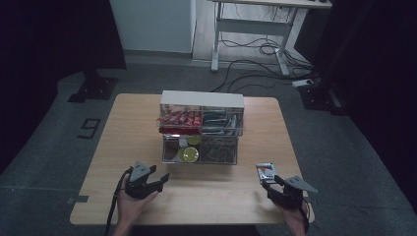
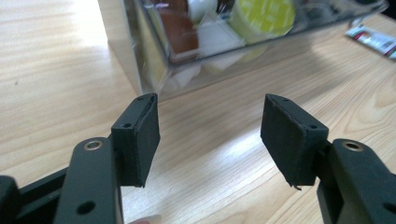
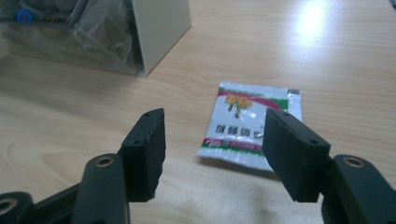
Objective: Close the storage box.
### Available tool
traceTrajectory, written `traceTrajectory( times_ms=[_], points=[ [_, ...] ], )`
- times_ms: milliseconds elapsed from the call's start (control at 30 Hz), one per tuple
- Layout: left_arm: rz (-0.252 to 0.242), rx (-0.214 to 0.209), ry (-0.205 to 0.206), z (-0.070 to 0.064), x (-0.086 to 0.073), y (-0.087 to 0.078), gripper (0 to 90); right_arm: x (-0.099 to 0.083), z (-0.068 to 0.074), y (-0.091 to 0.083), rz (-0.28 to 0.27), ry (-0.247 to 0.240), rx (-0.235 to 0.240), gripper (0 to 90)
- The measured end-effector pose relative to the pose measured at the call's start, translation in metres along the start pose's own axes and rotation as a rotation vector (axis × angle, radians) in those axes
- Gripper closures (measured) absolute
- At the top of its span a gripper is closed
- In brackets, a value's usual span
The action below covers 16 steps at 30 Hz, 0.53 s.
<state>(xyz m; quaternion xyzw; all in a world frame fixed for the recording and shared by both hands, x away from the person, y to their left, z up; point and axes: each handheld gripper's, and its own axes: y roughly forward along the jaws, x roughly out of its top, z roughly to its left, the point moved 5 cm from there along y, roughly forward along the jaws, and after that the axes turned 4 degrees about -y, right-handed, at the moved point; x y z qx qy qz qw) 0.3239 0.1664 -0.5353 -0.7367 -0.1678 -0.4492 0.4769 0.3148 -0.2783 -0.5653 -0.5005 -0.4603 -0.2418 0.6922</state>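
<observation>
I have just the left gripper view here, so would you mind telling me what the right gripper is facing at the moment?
Observer: The right gripper points at a flat white sachet lying on the table, just ahead of its jaws.
Operator: Thank you. Is it holding the sachet?
Observer: No, the jaws stand open and the sachet lies loose between and beyond them.
Operator: And what sits above the clear drawer I see?
Observer: The organiser has an upper row too; its left drawer holds red packets.
</observation>
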Motion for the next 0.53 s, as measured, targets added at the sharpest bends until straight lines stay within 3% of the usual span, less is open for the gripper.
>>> traceTrajectory(
  times_ms=[267,533],
  points=[
    [0.018,0.025,0.003,0.005,-0.009,0.002,37.3,-0.003,0.004,0.002,0.022,-0.019,0.018,35.9],
    [0.031,0.016,-0.005,0.001,-0.014,0.004,37.4,-0.001,0.007,0.002,0.017,-0.032,0.020,35.7]
  ],
)
